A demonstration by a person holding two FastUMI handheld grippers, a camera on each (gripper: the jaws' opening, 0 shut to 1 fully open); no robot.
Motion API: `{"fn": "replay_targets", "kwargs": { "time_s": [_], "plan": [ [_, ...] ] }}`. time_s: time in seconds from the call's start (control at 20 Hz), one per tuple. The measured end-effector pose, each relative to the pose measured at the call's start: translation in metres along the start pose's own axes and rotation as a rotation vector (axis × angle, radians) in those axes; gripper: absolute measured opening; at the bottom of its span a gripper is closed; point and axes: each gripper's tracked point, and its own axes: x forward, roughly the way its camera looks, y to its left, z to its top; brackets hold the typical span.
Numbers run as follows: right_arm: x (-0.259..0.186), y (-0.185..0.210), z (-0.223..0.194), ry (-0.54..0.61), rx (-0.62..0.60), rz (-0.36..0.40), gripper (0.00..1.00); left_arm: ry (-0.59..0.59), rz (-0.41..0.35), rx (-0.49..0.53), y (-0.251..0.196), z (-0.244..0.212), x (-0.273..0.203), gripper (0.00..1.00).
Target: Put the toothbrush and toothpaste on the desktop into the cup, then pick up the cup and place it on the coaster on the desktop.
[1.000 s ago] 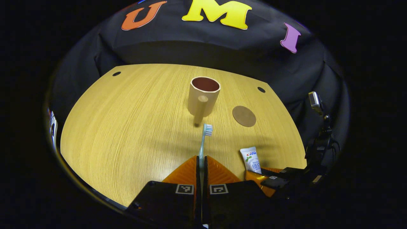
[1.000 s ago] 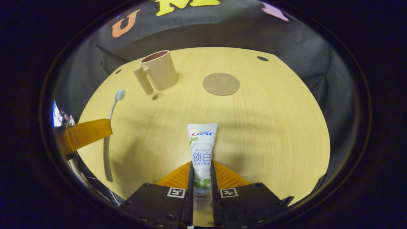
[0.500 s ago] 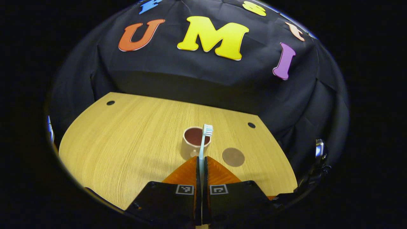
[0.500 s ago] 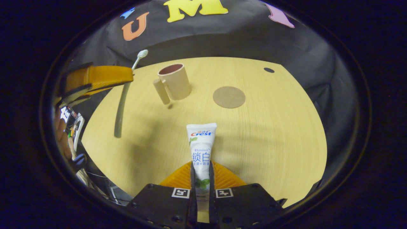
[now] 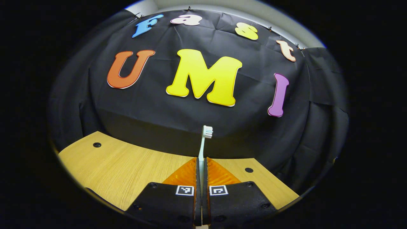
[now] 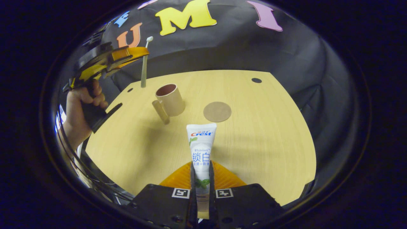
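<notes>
My left gripper point(image 5: 201, 160) is shut on the toothbrush point(image 5: 203, 140), whose bristle head points up against the wall. In the right gripper view that left gripper point(image 6: 140, 54) hangs high above the table, the toothbrush point(image 6: 144, 73) nearly upright with its lower end above and left of the beige cup point(image 6: 169, 100). The cup stands upright on the wooden desktop point(image 6: 254, 133), handle toward me, with nothing inside that I can see. My right gripper point(image 6: 201, 165) is shut on the white toothpaste tube point(image 6: 201, 146), held above the desktop. The round brown coaster point(image 6: 217, 111) lies right of the cup.
A hand point(image 6: 83, 99) holds the left gripper's handle at the table's left side. Two dark holes point(image 5: 96, 145) point(image 5: 249, 170) mark the desktop's far corners. The black cloth wall rises behind the table.
The left gripper has lifted and tipped the toothbrush upright, so the cup dropped out of the left gripper view. The right gripper has risen slightly with the toothpaste.
</notes>
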Motion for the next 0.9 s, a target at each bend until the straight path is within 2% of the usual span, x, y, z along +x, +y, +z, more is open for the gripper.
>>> {"fn": "replay_targets", "kwargs": {
  "time_s": [0.2,0.4,0.9],
  "plan": [
    [0.005,0.000,-0.004,0.026,-0.006,-0.011,0.14,-0.025,-0.001,-0.030,0.002,-0.008,0.021,0.05],
    [0.006,0.002,-0.004,0.037,0.003,-0.017,0.14,-0.012,-0.005,-0.012,0.001,-0.018,0.039,0.06],
    [0.008,0.002,-0.002,0.038,0.020,-0.017,0.14,0.014,0.011,0.021,0.004,-0.037,0.031,0.13]
  ]
}}
